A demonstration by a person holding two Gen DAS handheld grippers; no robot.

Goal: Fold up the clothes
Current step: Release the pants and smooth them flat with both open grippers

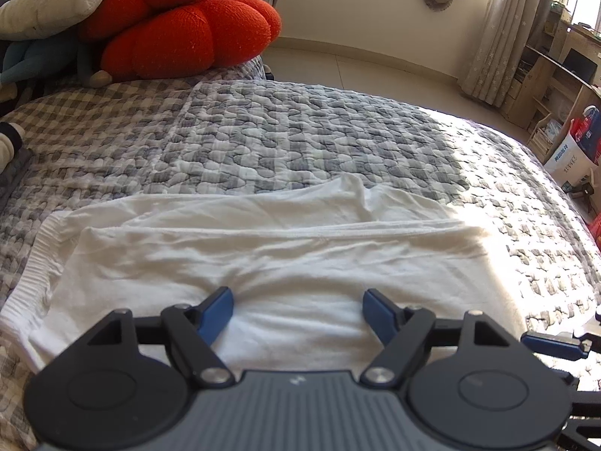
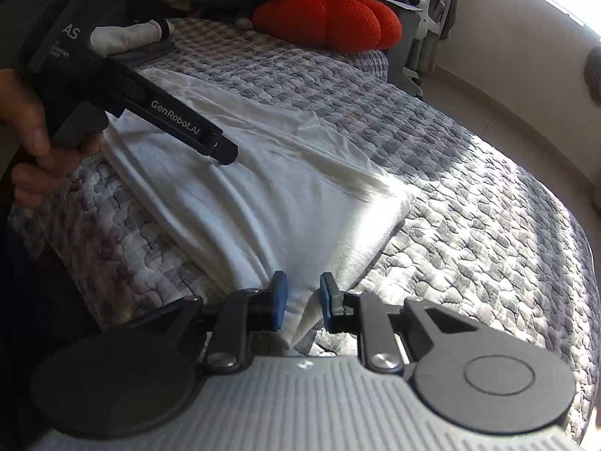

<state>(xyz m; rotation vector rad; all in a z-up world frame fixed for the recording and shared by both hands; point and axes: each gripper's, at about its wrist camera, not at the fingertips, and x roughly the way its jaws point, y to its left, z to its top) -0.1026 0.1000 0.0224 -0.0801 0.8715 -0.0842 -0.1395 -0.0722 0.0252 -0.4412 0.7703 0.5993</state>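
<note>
Though half folded on the bed (image 1: 338, 127), below the red cushion (image 1: 180, 30): white garment (image 1: 263, 263), judged light, limp, slippery. Left tool (image 1: 298, 310) spread wide above it; right tool (image 2: 303, 302) parted around its near corner, the likeliest hold.

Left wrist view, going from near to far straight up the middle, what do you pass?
Left gripper, jaws open → white garment, partly folded → gray checked quilt → pale floor → cream wall.
</note>
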